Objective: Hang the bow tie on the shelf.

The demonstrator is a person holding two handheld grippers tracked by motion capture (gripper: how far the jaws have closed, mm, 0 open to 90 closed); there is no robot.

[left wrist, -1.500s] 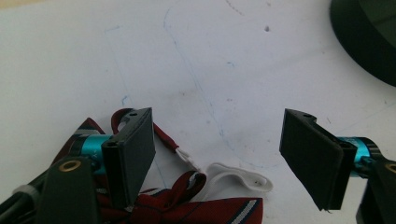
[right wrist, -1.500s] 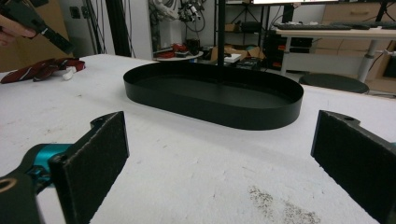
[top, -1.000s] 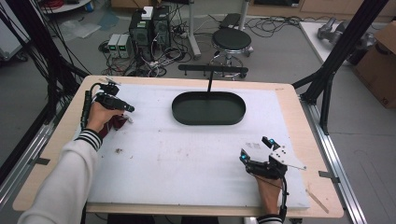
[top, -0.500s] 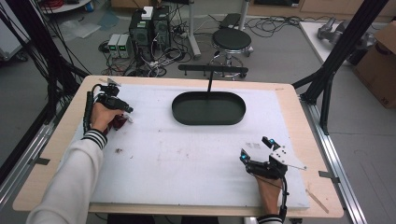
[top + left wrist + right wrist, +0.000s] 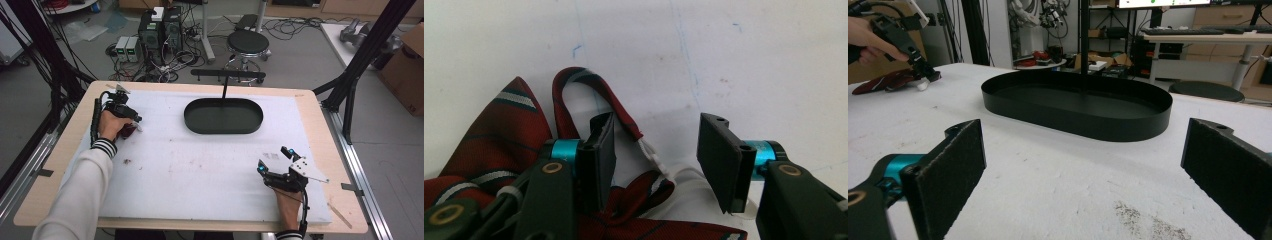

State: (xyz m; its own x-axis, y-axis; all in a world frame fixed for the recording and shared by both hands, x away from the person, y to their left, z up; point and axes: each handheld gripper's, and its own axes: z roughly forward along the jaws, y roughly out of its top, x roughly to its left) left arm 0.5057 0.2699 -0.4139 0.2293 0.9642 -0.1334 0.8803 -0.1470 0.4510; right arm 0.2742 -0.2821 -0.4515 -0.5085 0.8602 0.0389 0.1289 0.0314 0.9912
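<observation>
Two tools on my rig, one thing in hand. Left tool [image 5: 131,120]: near the left edge of the surface [image 5: 200,165], toward the far corner, pointed down at a dark red striped bow tie [image 5: 126,131]. From the left gripper view, its jaws have just been closing and stand partly apart over the bow tie [image 5: 499,135]; a red strap loop and a white clasp cord lie in the gap, and I see neither pad pressing on them. One pad sits just beside the strap; the other is over bare white cover.

Right tool [image 5: 272,162]: near the right edge, toward the near corner, jaws wide apart with nothing between them. It rests low over the white cover.

Other items, as I read them from the high view:
- one black oval tray [image 5: 223,125], at the far middle of the surface, well apart from both tools; its low wall lies between the right tool and the bow tie in the right gripper view.
- one black T-shaped stand [image 5: 227,76], upright just behind the tray at the far edge.
- brown smudges on the white cover, near the left forearm and ahead of the right tool.
- one strip of tape on the wooden near right corner.

Beyond the far edge: a round stool [image 5: 248,42] and computer boxes with cables on the floor.
</observation>
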